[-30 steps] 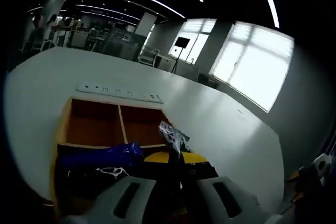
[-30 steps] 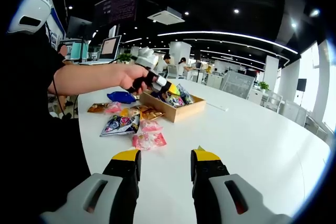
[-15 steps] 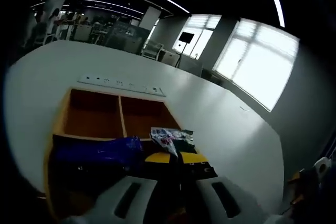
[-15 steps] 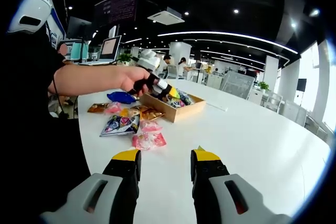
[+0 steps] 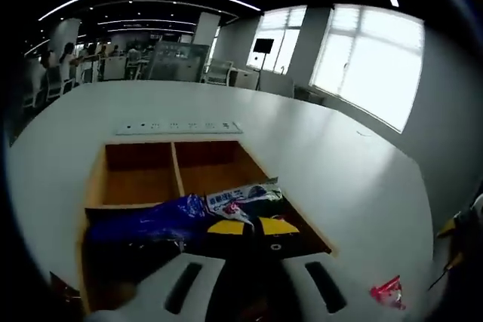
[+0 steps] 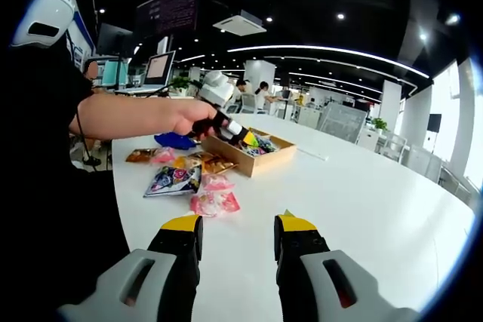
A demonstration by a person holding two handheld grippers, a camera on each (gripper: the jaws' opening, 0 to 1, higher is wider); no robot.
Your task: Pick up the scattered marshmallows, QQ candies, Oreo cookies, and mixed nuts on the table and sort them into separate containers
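Snack packet (image 5: 243,195): lay flat in the wooden box (image 5: 141,179), beside a blue packet (image 5: 151,222); a second ago it dangled upright.
Left claw (image 5: 253,227): tips together, grip unclear, likely mid-drop.
Right claw (image 6: 238,225): wide, idle.
Loose packets (image 6: 192,175): waiting near the desk (image 6: 362,194) edge.

Open-plan office. Evidence, right gripper view: long white table (image 6: 362,186), monitors (image 6: 157,68) at 10 o'clock, ceiling cassette AC unit (image 6: 238,23) at 12, linear ceiling light strips (image 6: 332,50) at 1, seated people (image 6: 262,96) at desks far back near 12. Left gripper view: big windows with blinds (image 5: 370,62) at 1–2 o'clock, screen on stand (image 5: 263,46) at 12, power strip (image 5: 177,127) on table.
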